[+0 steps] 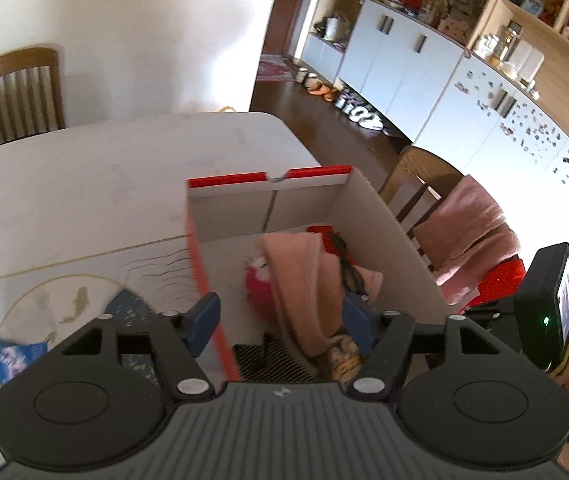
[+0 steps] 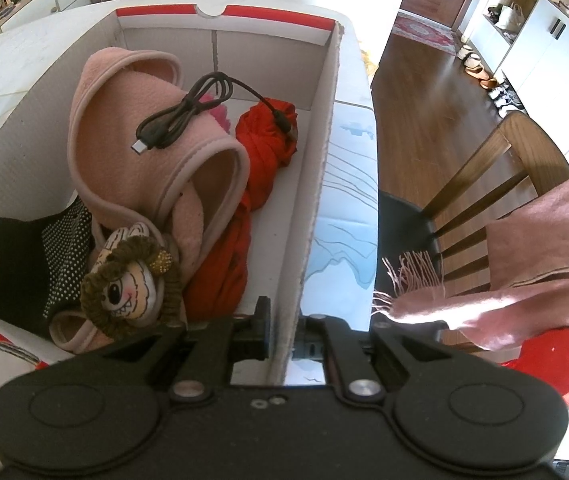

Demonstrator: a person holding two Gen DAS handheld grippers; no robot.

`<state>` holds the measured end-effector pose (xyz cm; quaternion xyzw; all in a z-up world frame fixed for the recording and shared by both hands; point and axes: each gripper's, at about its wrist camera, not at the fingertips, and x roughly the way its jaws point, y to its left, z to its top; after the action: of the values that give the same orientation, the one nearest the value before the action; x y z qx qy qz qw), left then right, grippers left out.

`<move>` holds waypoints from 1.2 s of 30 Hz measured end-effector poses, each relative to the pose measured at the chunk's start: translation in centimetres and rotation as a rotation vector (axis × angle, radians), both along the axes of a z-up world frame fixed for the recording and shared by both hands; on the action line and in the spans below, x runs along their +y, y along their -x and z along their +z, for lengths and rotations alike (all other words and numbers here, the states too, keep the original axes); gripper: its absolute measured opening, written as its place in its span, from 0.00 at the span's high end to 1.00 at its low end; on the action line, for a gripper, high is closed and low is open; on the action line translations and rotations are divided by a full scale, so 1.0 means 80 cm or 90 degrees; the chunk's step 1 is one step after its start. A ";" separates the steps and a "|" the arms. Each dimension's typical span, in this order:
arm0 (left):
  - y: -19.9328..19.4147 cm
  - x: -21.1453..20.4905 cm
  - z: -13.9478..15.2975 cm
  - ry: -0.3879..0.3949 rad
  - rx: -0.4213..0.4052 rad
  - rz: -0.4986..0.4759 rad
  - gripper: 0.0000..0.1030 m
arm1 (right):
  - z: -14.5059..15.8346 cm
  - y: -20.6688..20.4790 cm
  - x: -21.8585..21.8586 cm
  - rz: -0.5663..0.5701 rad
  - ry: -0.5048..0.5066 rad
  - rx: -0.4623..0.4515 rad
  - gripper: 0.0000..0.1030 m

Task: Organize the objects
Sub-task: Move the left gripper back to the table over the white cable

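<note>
A white cardboard box (image 2: pixel 324 120) with a red rim stands on the table. In it lie a pink fleece garment (image 2: pixel 124 152), a coiled black cable (image 2: pixel 184 116) on top of the fleece, a red cloth (image 2: pixel 260 152), a black dotted item (image 2: pixel 44 260) and a lion plush toy (image 2: pixel 128 284). My right gripper (image 2: pixel 286 336) is shut on the box's right wall near its front corner. My left gripper (image 1: pixel 280 320) hangs open over the box (image 1: pixel 384 232), above the pink fleece (image 1: pixel 304 272). The box's red left rim runs just inside the left fingertip; nothing is pinched.
The white table (image 1: pixel 84 184) stretches left of the box, with a blue packet (image 1: pixel 12 356) near its front edge. A wooden chair (image 2: pixel 484 184) draped with a pink scarf (image 2: pixel 524 260) stands close on the right. Another chair (image 1: pixel 16 92) is at the far side.
</note>
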<state>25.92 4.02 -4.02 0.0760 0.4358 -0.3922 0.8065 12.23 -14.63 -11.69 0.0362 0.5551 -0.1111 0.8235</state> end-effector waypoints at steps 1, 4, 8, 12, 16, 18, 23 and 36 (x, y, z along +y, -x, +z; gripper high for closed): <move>-0.001 0.007 -0.001 0.003 0.001 0.005 0.33 | 0.000 0.000 0.000 0.000 0.000 0.000 0.92; -0.006 0.031 -0.007 0.006 0.008 0.033 0.27 | 0.000 0.000 0.000 0.000 -0.001 0.000 0.92; -0.010 0.069 -0.018 0.001 0.009 0.073 0.26 | 0.000 0.000 0.000 0.001 -0.001 0.001 0.92; -0.017 0.112 -0.035 -0.013 0.014 0.122 0.22 | 0.000 0.000 0.000 0.000 -0.002 0.001 0.92; -0.028 0.155 -0.059 -0.039 0.025 0.179 0.20 | -0.001 0.000 0.001 0.003 0.001 0.003 0.92; -0.033 0.175 -0.072 -0.055 0.026 0.200 0.20 | -0.001 -0.001 0.001 0.003 0.002 0.005 0.92; -0.043 0.213 -0.104 -0.094 0.035 0.228 0.20 | -0.002 -0.002 0.002 0.004 0.005 0.008 0.92; -0.077 0.253 -0.162 -0.164 0.044 0.263 0.20 | -0.004 -0.004 0.004 0.003 0.011 0.015 0.90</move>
<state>32.04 24.22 -17.00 0.0741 0.5160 -0.1626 0.8378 12.52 -14.30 -11.99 0.0263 0.5637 -0.1144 0.8176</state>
